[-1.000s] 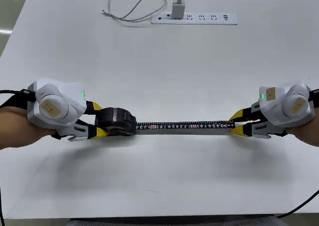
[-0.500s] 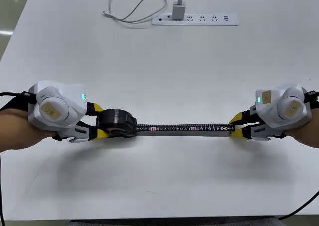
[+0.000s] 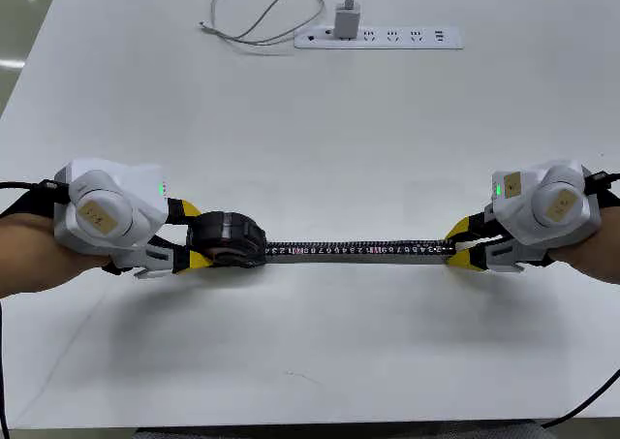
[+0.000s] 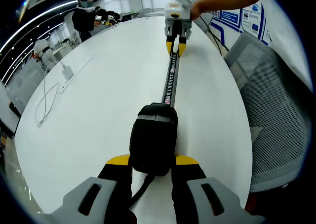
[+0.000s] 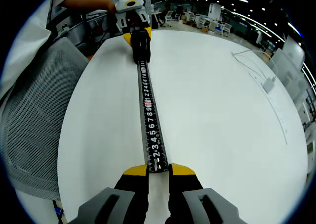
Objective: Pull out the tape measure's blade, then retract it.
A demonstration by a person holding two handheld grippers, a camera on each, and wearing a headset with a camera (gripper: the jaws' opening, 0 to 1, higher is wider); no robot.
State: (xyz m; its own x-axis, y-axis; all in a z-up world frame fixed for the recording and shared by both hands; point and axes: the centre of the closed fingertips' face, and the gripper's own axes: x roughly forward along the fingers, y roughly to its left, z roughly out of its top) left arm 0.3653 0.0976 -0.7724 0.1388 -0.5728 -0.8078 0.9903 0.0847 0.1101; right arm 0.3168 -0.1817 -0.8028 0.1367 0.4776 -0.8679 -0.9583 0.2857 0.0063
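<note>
The pull-out is judged done, or nearly so: the blade (image 5: 150, 127) is seen drawn well out of the tape measure case (image 4: 154, 137) and stretched straight btwn the 2 grippers; the retraction is left to do, i.e. approx. 1 of 2 steps is finished. The case is held at the left of the white table (image 3: 310, 129), near its front edge, and is clamped across its sides by the left gripper (image 3: 199, 234), whose jaws are spread only as wide as the case; the blade's free end is pinched by the right gripper (image 3: 462, 240), its yellow-tipped jaws brought almost together. The case is seen as black w/ rounded corners; the blade is dark w/ white numerals and a red mark past the 9; whether the blade rests on the table or rides just above it cannot be told.
</note>
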